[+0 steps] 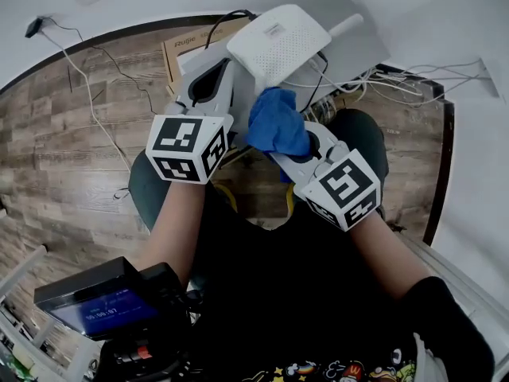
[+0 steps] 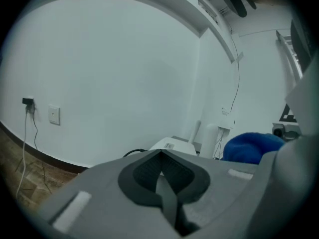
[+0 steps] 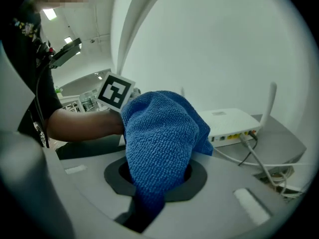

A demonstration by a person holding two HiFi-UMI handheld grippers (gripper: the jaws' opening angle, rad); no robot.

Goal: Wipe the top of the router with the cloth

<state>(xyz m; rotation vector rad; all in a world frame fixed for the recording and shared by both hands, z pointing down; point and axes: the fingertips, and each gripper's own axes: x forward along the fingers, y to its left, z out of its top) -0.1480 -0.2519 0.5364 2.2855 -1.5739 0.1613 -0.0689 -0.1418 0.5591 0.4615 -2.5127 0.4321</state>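
We're holding the left claw (image 2: 160, 169) pinched together on nothing beside the white router (image 1: 278, 42), probably ready to steady it. The right claw (image 3: 152, 198) is gripping the bunched blue cloth (image 3: 159, 138), hovering just short of the router's top for wiping.

We've got our left forearm (image 1: 176, 221) and right forearm (image 1: 382, 249) both stretched forward, grippers close together out front. Our left gripper (image 1: 215, 78) has its jaws pressed together, nothing between them. Our right gripper (image 1: 293, 146) is clamped on the blue cloth (image 1: 277, 122), which bunches up out of its jaws.
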